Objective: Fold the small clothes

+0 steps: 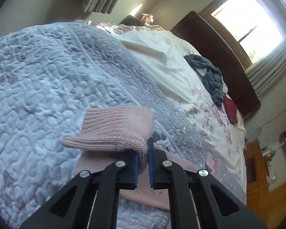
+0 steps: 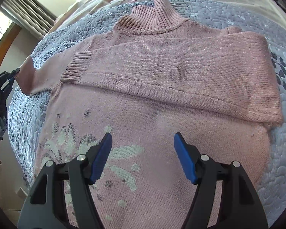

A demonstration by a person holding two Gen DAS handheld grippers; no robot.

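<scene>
A pink knitted sweater with a ribbed high collar and a pale flower pattern lies flat on a blue-grey quilted bedspread. One sleeve is folded across the chest, its ribbed cuff toward the left. My right gripper hovers open over the lower body of the sweater, holding nothing. The other sleeve stretches out to the left, where my left gripper holds its end. In the left wrist view, my left gripper is shut on the pink sleeve cuff, lifted slightly off the quilt.
A cream floral sheet covers the bed beyond the quilt, with a grey garment and a dark red one on it near a dark headboard. A bright window and wooden furniture stand to the right.
</scene>
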